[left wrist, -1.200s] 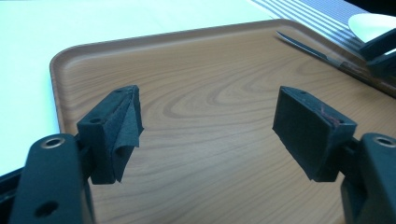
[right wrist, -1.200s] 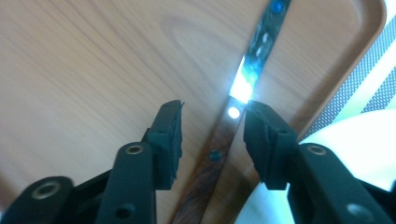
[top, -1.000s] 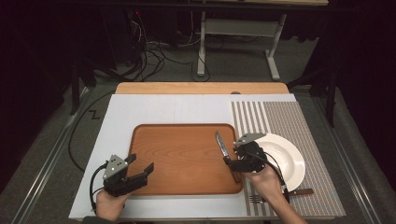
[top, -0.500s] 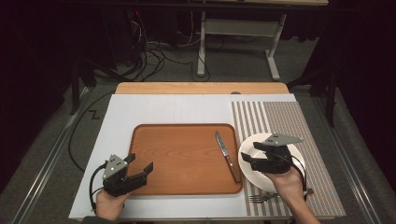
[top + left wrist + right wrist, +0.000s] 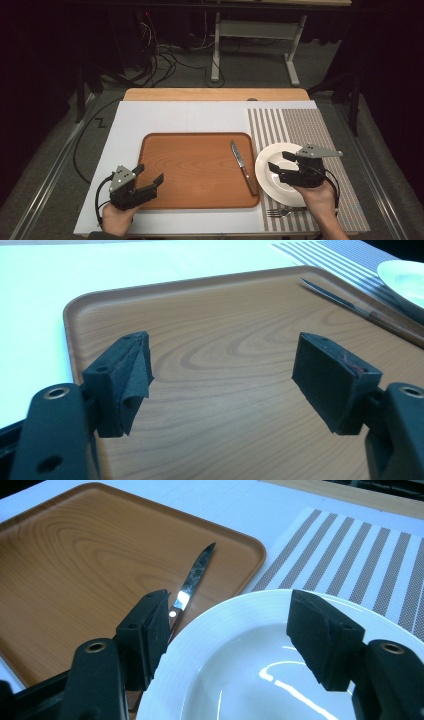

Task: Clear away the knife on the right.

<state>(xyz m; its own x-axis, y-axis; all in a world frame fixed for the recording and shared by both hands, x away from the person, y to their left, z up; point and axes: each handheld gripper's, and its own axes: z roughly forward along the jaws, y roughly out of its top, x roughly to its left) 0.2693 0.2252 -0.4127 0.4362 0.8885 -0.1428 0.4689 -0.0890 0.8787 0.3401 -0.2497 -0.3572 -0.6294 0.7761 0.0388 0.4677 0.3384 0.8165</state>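
Note:
A steak knife (image 5: 243,167) with a dark handle lies free along the right side of the wooden tray (image 5: 195,170), blade pointing away. My right gripper (image 5: 279,161) hovers over the white plate (image 5: 272,186) on the striped placemat (image 5: 300,125). Its jaws have just been opening and hold nothing; in the right gripper view the gripper (image 5: 230,630) frames the plate (image 5: 250,685), with the knife (image 5: 192,580) off to the left. My left gripper (image 5: 149,174) stands open over the tray's near left corner, and in its own view the gripper (image 5: 222,372) is empty above the tray (image 5: 225,325).
A fork (image 5: 281,212) lies on the placemat at the near edge, just in front of the plate. The tray and placemat rest on a white board (image 5: 165,120) over a wooden table. Cables and a metal stand are on the floor beyond.
My right gripper let go of the knife, which now lies on the tray, and moved right over the plate with its jaws wider. The left gripper has stayed put.

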